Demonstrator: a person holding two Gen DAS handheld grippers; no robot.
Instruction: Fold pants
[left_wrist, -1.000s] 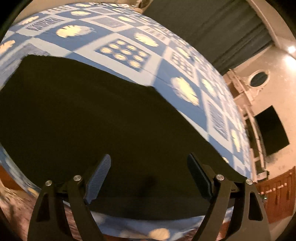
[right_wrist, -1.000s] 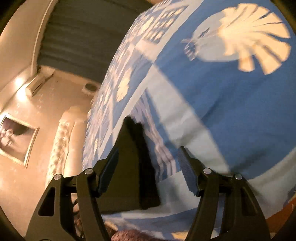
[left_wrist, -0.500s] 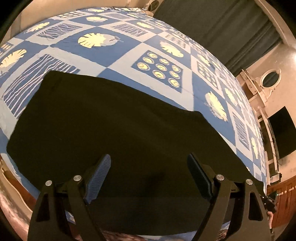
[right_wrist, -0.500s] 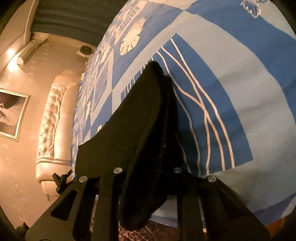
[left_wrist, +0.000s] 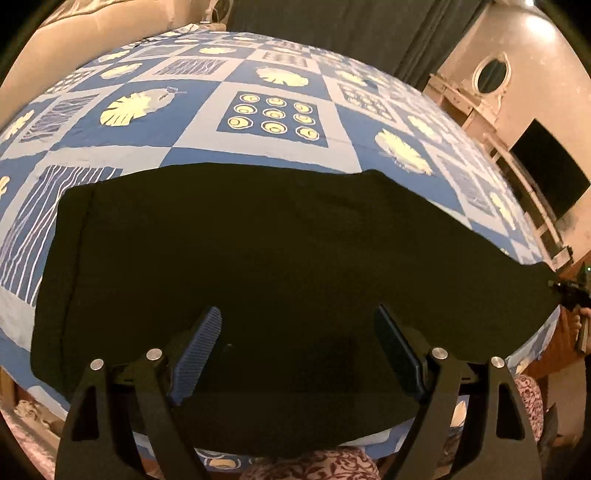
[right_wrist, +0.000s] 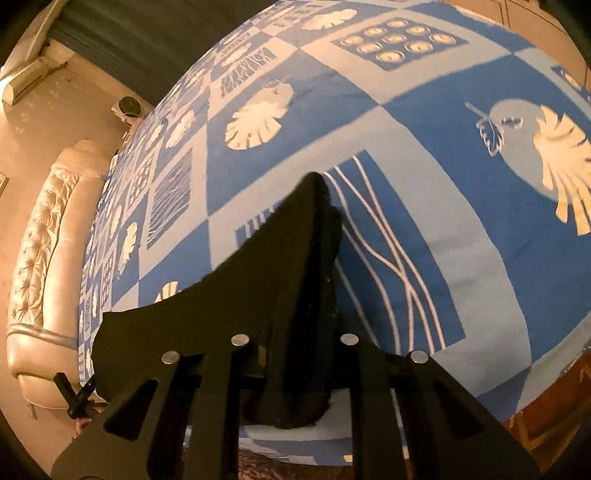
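I see right gripper (right_wrist: 295, 347) just clamped the pants (right_wrist: 236, 314) end between its fingers, lifting it; left gripper (left_wrist: 301, 354) spread above cloth, fold starting

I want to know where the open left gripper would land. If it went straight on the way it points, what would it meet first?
Most likely the black pants, spread flat on the blue patterned bedspread. The left gripper points down at the dark cloth with its jaws open and nothing between them. How far off the cloth lies is unclear.
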